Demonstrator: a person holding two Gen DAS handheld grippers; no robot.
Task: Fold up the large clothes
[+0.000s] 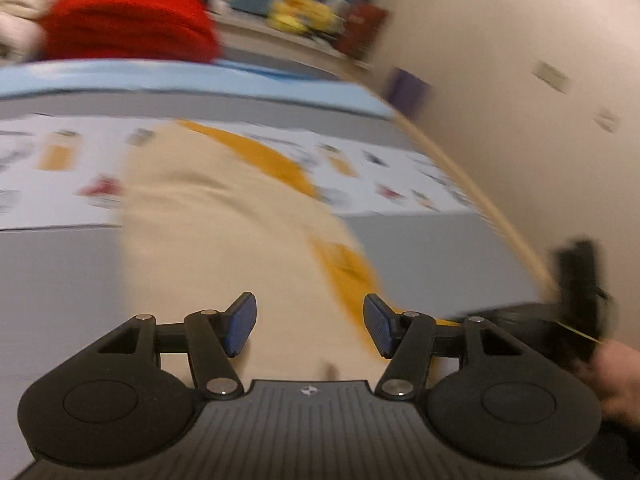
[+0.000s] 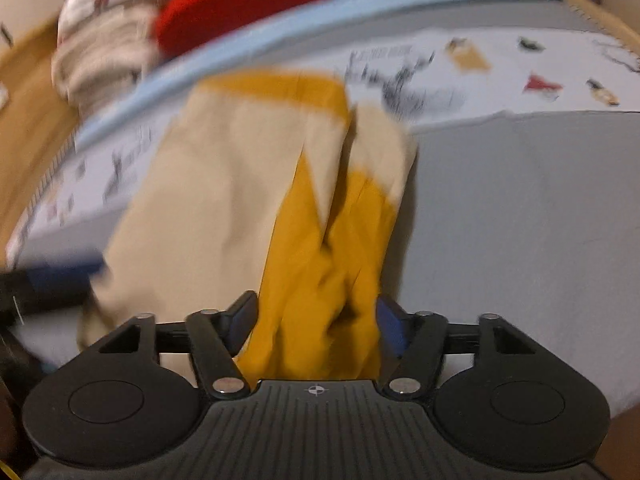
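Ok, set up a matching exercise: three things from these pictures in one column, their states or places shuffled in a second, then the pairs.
Column one:
1. left gripper
2. right gripper
3. red cloth

Column two:
A. lies at the far edge, beside pale folded cloth
B. mustard fabric bunched between its fingers
C. fingers apart over the beige garment, nothing between them

Pairs: 1-C, 2-B, 3-A
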